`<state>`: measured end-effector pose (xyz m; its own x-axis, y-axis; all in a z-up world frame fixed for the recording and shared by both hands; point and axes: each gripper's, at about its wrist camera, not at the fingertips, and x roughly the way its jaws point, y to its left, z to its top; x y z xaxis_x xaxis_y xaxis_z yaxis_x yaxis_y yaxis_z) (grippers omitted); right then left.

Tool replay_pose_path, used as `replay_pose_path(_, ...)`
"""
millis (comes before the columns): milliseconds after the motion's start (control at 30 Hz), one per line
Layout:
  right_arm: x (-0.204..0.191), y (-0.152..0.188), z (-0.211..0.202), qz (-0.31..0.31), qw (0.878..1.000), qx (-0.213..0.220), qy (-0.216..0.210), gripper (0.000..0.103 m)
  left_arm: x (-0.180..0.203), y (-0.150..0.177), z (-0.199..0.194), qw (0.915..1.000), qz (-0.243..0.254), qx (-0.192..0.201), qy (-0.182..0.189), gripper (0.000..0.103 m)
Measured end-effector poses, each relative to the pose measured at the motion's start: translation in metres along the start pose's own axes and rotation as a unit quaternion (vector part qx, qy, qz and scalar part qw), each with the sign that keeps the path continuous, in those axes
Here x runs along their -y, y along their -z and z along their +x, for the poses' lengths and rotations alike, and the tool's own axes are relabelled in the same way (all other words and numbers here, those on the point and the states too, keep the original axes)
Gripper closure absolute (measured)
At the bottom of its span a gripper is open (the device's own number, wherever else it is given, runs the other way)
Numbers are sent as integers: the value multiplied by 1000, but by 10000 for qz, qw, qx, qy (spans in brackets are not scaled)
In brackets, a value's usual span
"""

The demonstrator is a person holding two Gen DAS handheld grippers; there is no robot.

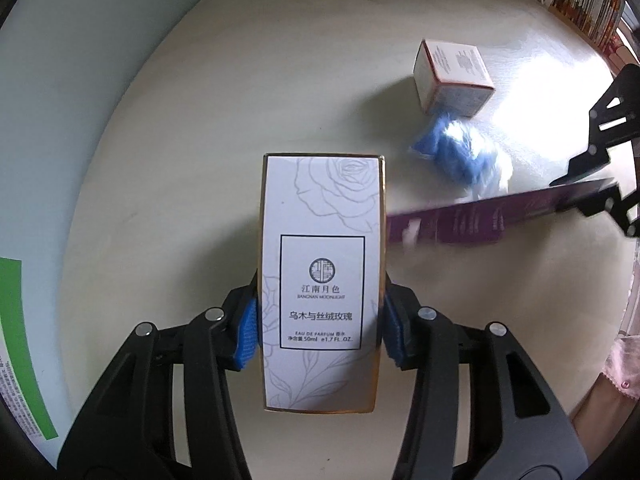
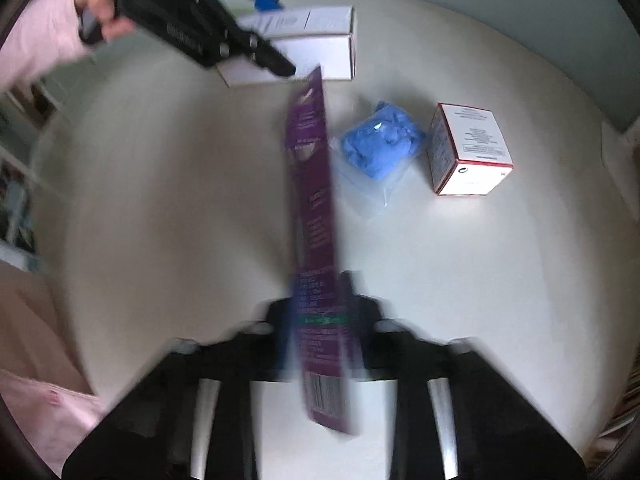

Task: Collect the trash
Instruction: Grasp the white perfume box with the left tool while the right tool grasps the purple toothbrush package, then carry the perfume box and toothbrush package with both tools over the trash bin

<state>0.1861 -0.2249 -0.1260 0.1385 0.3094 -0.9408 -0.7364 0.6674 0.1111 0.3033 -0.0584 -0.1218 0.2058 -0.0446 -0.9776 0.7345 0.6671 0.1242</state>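
While both tools grip packaging, two more pieces of trash lie on the round cream worktop (image 1: 180,160).

From the left wrist, the left tool (image 1: 322,322) has its blue pads pressed on both sides of a tall white perfume box with a grey rose print and gold edges (image 1: 322,280); beyond it lie a crumpled blue glove in clear plastic wrap (image 1: 456,152) and a small white carton with red edges (image 1: 452,76), close together, while the right tool (image 1: 616,184) holds a flat purple card package (image 1: 500,216) at the frame's right. From the right wrist, blurred, the right tool (image 2: 320,320) is clamped narrowly on that purple package, which sticks out forward, and a hand in a pink sleeve (image 2: 96,4) carries the left tool (image 2: 224,28) with the white box at top left.
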Motion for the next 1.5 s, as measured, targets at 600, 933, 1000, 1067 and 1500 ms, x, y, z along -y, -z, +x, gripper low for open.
replay_pose_path(600, -1, 40, -30, 279, 9987, 431, 9, 91, 50, 9, -28, 9996, 50, 97, -275, 57)
replay_pose_path(933, -11, 85, -75, 375, 9947, 898, 343, 91, 102, 24, -43, 9988, 195, 196, -411, 57)
replay_pose_path(1000, -18, 78, -71, 439, 9937, 939, 427, 91, 115, 23, -47, 9986, 256, 220, -412, 57)
replay_pose_path(1067, -17, 91, -80, 548, 9923, 988, 504, 91, 130, 21, -50, 9982, 340, 262, -408, 57)
replay_pose_path(1500, -39, 218, -145, 1491, 9761, 1117, 1116, 91, 255, -9, -80, 9902, 1254, 612, -104, 57)
